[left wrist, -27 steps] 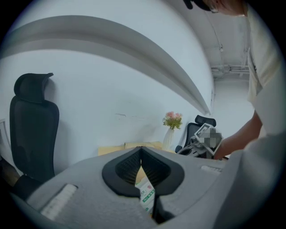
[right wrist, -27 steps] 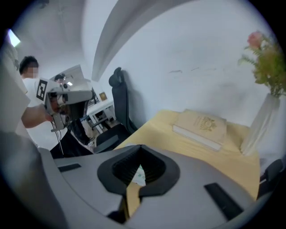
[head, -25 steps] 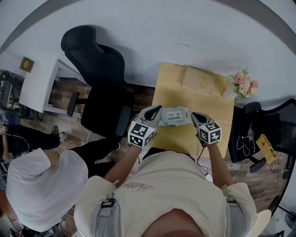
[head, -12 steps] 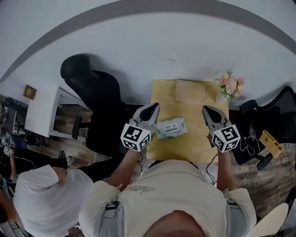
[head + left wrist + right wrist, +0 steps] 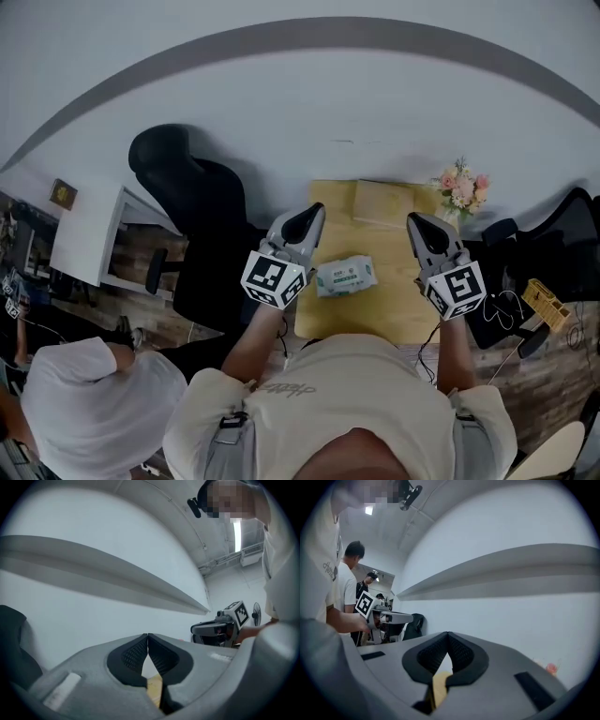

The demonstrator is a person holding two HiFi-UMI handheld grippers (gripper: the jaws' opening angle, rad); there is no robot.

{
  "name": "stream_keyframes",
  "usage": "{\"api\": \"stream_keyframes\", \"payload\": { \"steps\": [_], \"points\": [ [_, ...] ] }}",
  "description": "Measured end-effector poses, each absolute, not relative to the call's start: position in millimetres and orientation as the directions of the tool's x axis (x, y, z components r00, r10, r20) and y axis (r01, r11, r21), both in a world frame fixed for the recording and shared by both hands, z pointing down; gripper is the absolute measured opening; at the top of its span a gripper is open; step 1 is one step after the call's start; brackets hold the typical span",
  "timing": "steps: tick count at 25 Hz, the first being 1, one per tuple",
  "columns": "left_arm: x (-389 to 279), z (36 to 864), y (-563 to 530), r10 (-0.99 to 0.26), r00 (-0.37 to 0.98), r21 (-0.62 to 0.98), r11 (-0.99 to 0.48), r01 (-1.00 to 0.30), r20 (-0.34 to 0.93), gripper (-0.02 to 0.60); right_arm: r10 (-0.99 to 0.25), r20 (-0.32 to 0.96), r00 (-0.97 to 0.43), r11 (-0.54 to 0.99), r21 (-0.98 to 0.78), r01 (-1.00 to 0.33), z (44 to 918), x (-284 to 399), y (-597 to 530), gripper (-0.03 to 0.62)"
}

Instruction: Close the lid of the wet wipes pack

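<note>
Head view: we hold the left gripper (image 5: pixel 313 213) and right gripper (image 5: pixel 416 223) with jaws pressed together and empty, the white-and-green soft wet wipes pack (image 5: pixel 345 277) on the yellow tabletop (image 5: pixel 398 314) between them, nearer the left; pressing its lid flat with one closed tip seems best, its print too small to read.

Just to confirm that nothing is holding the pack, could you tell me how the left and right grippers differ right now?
In the head view, the left gripper shows close beside the wet wipes pack's left end. The right gripper stands well apart from it, with bare table between. The left gripper's tip leans rightward, the right gripper's leftward. Both claws are shut and empty.
</note>
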State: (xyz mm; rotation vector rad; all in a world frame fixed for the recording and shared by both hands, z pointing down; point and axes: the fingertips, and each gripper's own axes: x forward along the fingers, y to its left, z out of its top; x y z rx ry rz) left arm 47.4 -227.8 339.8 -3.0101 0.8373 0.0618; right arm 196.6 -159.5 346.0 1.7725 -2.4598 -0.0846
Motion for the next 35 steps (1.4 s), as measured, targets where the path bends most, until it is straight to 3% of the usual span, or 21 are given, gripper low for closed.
{"api": "stream_keyframes", "payload": {
  "steps": [16, 35],
  "points": [
    [39, 324, -253, -0.595, 0.800, -0.060, -0.798, -0.600, -0.079, 0.017, -0.946, -0.007, -0.325, 0.322, 0.117, -0.939, 329, 198, -185, 0.002],
    [33, 346, -255, -0.619, 0.785, -0.032, -0.784, -0.620, -0.032, 0.017, -0.929, 0.039, -0.367, 0.369, 0.070, -0.927, 351, 191, -190, 0.002]
  ]
}}
